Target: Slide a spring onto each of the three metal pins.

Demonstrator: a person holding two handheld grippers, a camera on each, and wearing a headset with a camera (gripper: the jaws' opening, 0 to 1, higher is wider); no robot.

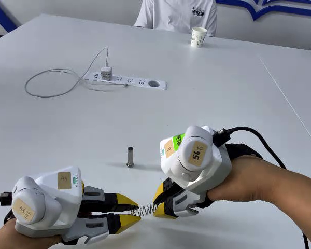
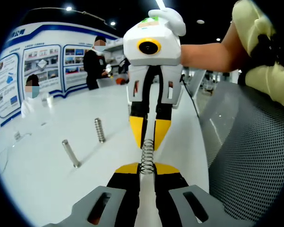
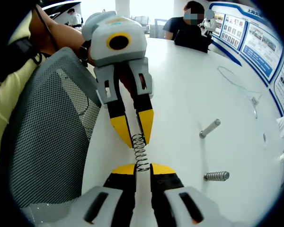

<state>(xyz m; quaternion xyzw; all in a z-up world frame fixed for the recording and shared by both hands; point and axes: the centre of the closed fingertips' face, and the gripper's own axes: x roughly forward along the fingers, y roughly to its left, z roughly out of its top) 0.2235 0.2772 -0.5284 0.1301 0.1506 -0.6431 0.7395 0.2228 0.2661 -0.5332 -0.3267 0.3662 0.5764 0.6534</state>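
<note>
Left gripper (image 1: 135,213), right gripper (image 1: 159,206) hold opposite ends of spring (image 1: 146,210), seemingly clamped.

Wide white table (image 1: 223,93), with a white power strip (image 1: 129,81) toward its middle and a paper cup (image 1: 198,37) near its far edge, by a seated person in a white shirt (image 1: 176,15). Beyond the table, walls with blue-framed display panels (image 2: 42,64) under small ceiling spotlights (image 2: 68,8). Just beside the table's near edge, a grey mesh chair back (image 2: 246,156).
</note>
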